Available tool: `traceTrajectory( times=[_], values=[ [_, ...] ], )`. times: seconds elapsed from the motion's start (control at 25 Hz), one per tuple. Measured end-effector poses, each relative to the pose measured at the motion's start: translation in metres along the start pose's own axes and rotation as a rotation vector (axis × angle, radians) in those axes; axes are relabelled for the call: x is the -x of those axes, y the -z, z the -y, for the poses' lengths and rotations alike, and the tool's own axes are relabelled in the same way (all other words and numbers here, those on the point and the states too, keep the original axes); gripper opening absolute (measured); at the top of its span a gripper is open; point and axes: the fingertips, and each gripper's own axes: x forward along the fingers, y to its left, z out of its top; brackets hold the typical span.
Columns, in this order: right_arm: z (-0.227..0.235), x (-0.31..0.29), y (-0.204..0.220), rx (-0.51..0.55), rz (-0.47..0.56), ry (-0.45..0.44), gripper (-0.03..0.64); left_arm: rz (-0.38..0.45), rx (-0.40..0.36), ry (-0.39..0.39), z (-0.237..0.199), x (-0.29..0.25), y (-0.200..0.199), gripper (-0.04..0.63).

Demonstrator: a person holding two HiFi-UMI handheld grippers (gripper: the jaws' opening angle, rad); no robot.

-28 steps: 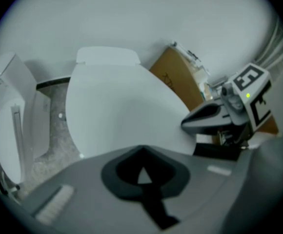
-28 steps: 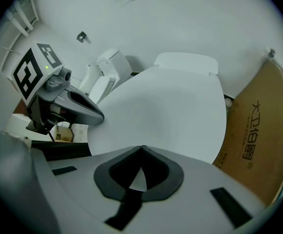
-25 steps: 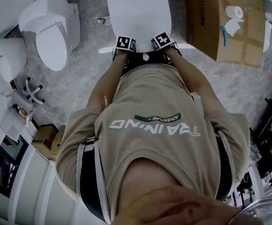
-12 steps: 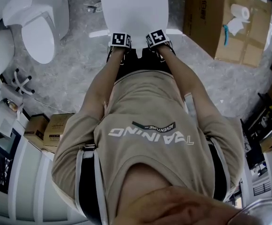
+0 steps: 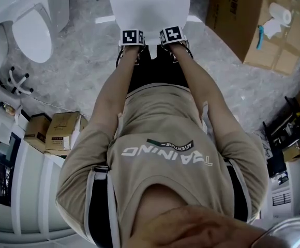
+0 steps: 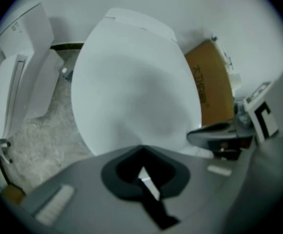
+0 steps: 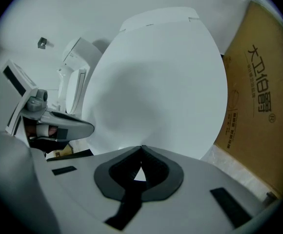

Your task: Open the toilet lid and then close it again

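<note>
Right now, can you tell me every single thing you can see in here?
toilet lid: one, white, closed, straight ahead
second toilet: one, white, on the floor at the left
big cardboard box: one, brown, right of the lid
paper roll: one, white, on top of the big cardboard box
small cardboard boxes: two, brown, floor at the left
floor: grey, mottled
shirt: one, beige, on the person
left gripper: one, grey, jaws together, at the lid's front edge
right gripper: one, pale grey, jaws together, beside it
</note>
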Motion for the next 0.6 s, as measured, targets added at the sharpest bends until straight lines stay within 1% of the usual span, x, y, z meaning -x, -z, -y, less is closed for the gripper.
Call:
traceTrajectory(
  times=[0.12, 0.2, 0.28, 0.32, 0.4, 0.48, 0.6],
  values=[
    [0.004, -0.015, 0.000, -0.018, 0.006, 0.004, 0.011, -0.045, -0.035, -0.020, -0.003, -0.012, 0.012, 0.003],
    [0.008, -0.023, -0.001, -0.035, 0.017, 0.001, 0.011, -0.096, -0.042, -0.020, -0.004, -0.020, 0.022, 0.003],
    [0.012, -0.031, 0.001, -0.053, 0.032, 0.003, 0.012, -0.114, -0.036, -0.012, -0.006, -0.027, 0.028, 0.003],
    [0.013, -0.034, 0.002, -0.064, 0.039, 0.005, 0.012, -0.108, -0.035, -0.013, -0.010, -0.030, 0.029, 0.003],
    [0.014, -0.041, 0.003, -0.081, 0.055, 0.005, 0.012, -0.055, -0.046, -0.035, -0.024, -0.035, 0.018, 0.003],
    [0.016, -0.047, 0.001, -0.082, 0.070, -0.003, 0.012, -0.010, -0.029, -0.041, -0.033, -0.039, 0.007, 0.003],
    [0.020, -0.055, 0.000, -0.083, 0.081, -0.014, 0.012, 0.010, -0.004, -0.030, -0.032, -0.046, 0.000, 0.003]
  ],
)
